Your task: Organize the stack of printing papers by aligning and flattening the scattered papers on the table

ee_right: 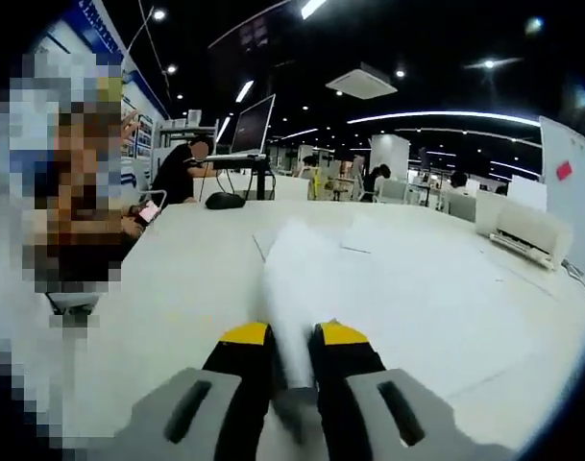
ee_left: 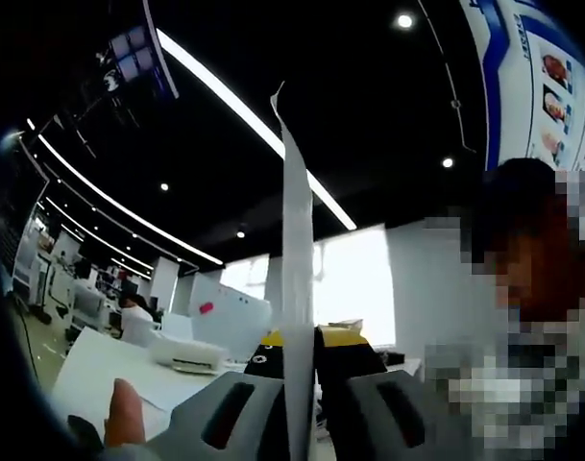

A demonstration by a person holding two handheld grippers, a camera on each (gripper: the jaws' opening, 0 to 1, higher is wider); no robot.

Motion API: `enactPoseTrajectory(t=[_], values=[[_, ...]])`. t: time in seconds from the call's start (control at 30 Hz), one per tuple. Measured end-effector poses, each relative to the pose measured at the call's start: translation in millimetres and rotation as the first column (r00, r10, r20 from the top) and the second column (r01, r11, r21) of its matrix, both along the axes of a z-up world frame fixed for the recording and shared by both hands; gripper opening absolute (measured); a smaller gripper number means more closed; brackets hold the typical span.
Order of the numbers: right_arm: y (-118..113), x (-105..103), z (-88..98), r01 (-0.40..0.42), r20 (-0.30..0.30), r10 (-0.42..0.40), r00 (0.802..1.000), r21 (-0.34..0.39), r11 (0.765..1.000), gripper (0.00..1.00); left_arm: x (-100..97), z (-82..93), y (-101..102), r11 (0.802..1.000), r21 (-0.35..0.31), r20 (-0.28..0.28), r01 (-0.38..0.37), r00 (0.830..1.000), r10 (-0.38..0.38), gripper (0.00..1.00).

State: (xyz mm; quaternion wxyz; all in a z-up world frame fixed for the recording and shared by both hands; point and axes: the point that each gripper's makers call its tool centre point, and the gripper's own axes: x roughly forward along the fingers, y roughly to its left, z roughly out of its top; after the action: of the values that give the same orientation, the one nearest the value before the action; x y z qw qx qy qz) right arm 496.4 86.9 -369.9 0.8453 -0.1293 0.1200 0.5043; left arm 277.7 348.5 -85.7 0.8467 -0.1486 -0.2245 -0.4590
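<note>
Both tongs are pinching paper: the left gripper is holding the paper stack edge-on, so in the left gripper view it is rising as a thin white strip between the 2 pressed-in jaws, with a curled corner at its top against the dark ceiling; the right gripper is clamping what looks like the same stack, which is running forward, white and blurred, from its yellow-tipped jaws over the white table. I judge the step in hand to be the aligning one, with the stack lifted upright between the 2 grippers, probably to be tapped square on the table. The next move is calling for lowering the bottom edge evenly onto the tabletop, then laying the sheets flat and pressing them down. More loose sheets are lying further off on the table. The lower edge of the stack is being hidden behind the jaws, so whether it is touching the table cannot be told; the sheet count is unreadable, and a fingertip is cut off at the lower left
</note>
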Motion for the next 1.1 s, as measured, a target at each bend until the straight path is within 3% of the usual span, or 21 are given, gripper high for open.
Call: enactPoseTrajectory(t=[0.13,0.2,0.3,0.47,0.57,0.63,0.83,0.9,1.1], values=[[-1,-3,3.7,0.0,0.003,0.0,1.0,-0.013,1.0,0.09,0.0,-0.4,-1,1.0,0.004,-0.001,0.004,1.0,-0.004,0.05],[1,-5,13.5,0.009,-0.021,-0.008,1.0,0.041,0.999,0.06,0.7,-0.7,-1,1.0,0.007,-0.004,0.003,1.0,-0.003,0.05],[-2,-3,24.4,0.025,-0.027,-0.023,0.999,0.058,0.998,0.0,0.2,-1.2,-5,1.0,0.005,-0.003,0.004,1.0,-0.004,0.05],[-6,-5,29.5,0.046,-0.069,-0.041,0.997,0.074,0.996,0.0,0.2,-1.2,-6,1.0,0.007,-0.003,0.002,1.0,-0.002,0.05],[-4,-12,45.6,0.039,-0.077,-0.029,0.997,0.126,0.991,0.0,1.3,-1.6,-4,1.0,0.007,-0.006,0.0,1.0,0.0,0.05],[-2,-18,61.5,0.019,-0.07,-0.008,0.998,0.166,0.986,0.0,3.7,-1.6,-3,1.0,0.008,-0.011,-0.006,1.0,0.006,0.05],[-1,-50,144.0,-0.048,-0.025,0.057,0.998,0.283,0.958,0.0,11.7,0.5,-5,1.0,0.005,-0.02,-0.004,1.0,0.004,0.05],[-1,-62,169.8,-0.071,-0.007,0.076,0.997,0.304,0.95,0.0,14.1,0.8,-6,1.0,0.004,-0.024,-0.002,1.0,0.002,0.05],[-1,-91,223.5,-0.122,0.053,0.11,0.993,0.335,0.934,0.0,18.2,0.6,-10,1.0,-0.008,-0.034,0.003,0.999,-0.003,0.05]])
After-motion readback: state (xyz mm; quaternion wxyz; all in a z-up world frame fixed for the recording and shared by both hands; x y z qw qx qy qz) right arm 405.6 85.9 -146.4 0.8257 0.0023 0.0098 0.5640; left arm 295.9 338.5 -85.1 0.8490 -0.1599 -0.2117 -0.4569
